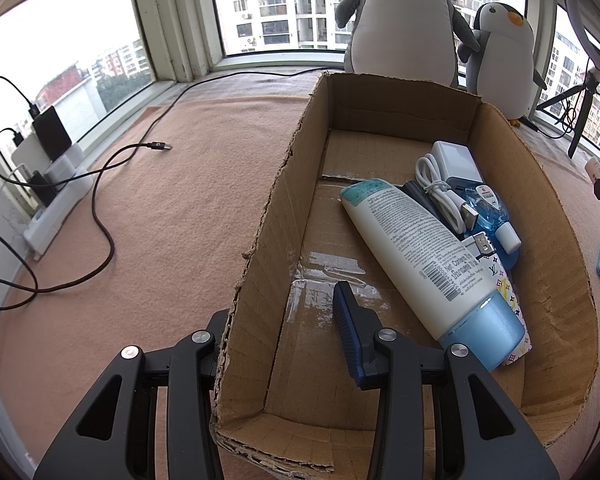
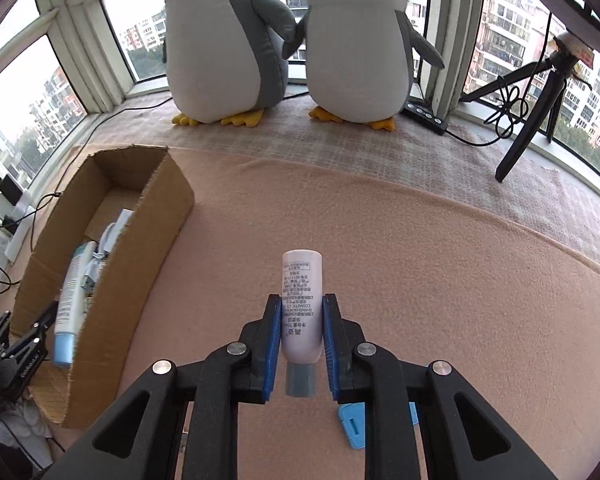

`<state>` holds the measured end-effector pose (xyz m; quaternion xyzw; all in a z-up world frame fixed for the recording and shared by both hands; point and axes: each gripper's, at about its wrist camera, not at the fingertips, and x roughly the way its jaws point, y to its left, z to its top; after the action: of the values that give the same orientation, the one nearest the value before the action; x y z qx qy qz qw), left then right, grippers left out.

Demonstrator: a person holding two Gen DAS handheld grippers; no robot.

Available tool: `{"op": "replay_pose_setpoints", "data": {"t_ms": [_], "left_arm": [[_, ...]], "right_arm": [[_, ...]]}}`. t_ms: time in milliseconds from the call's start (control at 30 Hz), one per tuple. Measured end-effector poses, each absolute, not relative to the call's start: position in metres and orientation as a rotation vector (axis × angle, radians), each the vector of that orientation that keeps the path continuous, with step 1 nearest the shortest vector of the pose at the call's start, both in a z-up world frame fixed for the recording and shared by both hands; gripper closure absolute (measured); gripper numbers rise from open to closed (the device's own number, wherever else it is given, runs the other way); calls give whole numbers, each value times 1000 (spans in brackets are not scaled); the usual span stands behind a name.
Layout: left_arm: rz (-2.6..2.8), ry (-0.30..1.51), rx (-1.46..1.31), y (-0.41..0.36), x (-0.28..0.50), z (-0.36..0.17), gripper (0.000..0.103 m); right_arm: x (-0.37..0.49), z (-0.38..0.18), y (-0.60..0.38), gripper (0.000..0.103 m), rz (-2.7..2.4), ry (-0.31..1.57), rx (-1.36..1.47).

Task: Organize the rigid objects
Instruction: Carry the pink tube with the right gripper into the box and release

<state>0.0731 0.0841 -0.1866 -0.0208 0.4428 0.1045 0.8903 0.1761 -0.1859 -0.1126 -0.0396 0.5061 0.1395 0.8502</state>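
A cardboard box point(image 1: 284, 200) holds a white tube with a blue cap point(image 1: 428, 260), a white cable point(image 1: 440, 196), a white charger point(image 1: 456, 156) and a small blue bottle point(image 1: 492, 216). My left gripper point(image 1: 284, 320) straddles the box's left wall, one finger outside and one inside, jaws closed on the wall. My right gripper point(image 2: 302, 312) is shut on a small pale pink tube point(image 2: 302, 304) with a grey cap, held above the pink blanket to the right of the box point(image 2: 112, 276).
Two plush penguins point(image 2: 296, 40) stand by the window. A tripod point(image 2: 540, 92) is at the right. A blue flat item point(image 2: 354, 424) lies under my right gripper. A black cable point(image 1: 100, 208) and power strip point(image 1: 56, 204) lie left of the box.
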Motion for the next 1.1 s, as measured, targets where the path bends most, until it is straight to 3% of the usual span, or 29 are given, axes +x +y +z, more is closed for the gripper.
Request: {"op": "replay_pose_setpoints", "data": {"t_ms": [433, 1100], "left_arm": [[217, 920, -43, 83, 73, -186, 64], [218, 919, -46, 82, 73, -186, 64]], "right_arm": [[123, -63, -96, 85, 539, 988, -109], [117, -93, -35, 85, 670, 1081, -68]]}}
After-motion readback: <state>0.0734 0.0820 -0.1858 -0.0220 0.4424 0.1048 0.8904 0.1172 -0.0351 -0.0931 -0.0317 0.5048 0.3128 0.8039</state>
